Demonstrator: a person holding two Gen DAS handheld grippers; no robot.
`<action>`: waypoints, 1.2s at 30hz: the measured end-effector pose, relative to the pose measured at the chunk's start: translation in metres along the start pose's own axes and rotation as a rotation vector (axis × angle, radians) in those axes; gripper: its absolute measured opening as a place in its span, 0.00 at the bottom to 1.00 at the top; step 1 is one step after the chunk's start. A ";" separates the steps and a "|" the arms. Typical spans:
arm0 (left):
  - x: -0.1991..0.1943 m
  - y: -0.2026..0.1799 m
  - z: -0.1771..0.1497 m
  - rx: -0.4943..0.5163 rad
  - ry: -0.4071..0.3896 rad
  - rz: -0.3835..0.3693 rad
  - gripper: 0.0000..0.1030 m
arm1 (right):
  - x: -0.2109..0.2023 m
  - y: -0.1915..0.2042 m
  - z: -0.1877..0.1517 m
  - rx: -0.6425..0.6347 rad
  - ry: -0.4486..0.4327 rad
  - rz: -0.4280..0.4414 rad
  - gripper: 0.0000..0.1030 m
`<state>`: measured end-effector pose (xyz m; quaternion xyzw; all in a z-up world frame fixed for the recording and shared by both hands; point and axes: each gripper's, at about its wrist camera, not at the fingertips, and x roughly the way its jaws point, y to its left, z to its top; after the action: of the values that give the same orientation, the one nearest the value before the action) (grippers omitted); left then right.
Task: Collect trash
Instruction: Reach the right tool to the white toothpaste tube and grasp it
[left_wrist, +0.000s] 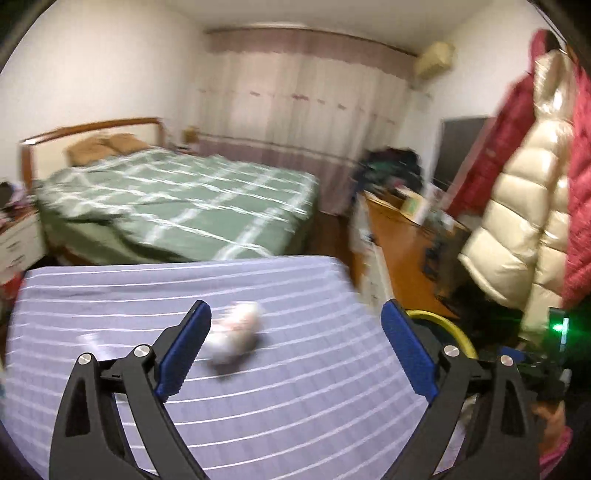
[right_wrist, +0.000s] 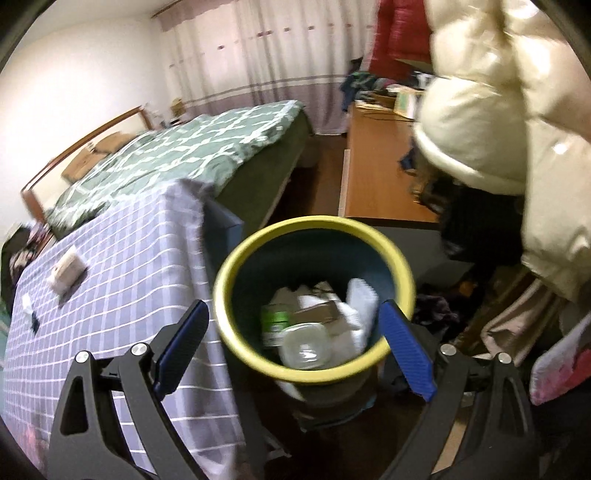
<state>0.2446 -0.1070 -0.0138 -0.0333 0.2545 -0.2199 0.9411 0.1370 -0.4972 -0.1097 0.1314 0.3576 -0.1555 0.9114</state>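
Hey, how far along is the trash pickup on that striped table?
Done: the yellow-rimmed bin already holds a clear plastic container, white paper and a green-labelled item. In hand: nothing; the left gripper and right gripper are both open and empty. Left: a crumpled white wad on the lilac striped tablecloth, plus smaller scraps.

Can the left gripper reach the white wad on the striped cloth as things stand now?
Probably yes. The left gripper is open with nothing between its fingers, and the white wad lies bare on the striped cloth just ahead, near its left finger. Nothing blocks the way, though the picture is blurred.
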 end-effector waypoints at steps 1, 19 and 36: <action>-0.008 0.015 -0.003 -0.010 -0.011 0.031 0.89 | 0.001 0.008 0.000 -0.015 0.004 0.010 0.86; -0.081 0.227 -0.067 -0.176 -0.096 0.476 0.90 | 0.009 0.270 -0.001 -0.558 0.079 0.429 0.86; -0.115 0.236 -0.067 -0.303 -0.188 0.446 0.95 | 0.055 0.462 -0.029 -0.867 0.221 0.609 0.63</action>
<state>0.2161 0.1586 -0.0596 -0.1370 0.1970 0.0372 0.9701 0.3323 -0.0737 -0.1094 -0.1434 0.4284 0.2923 0.8429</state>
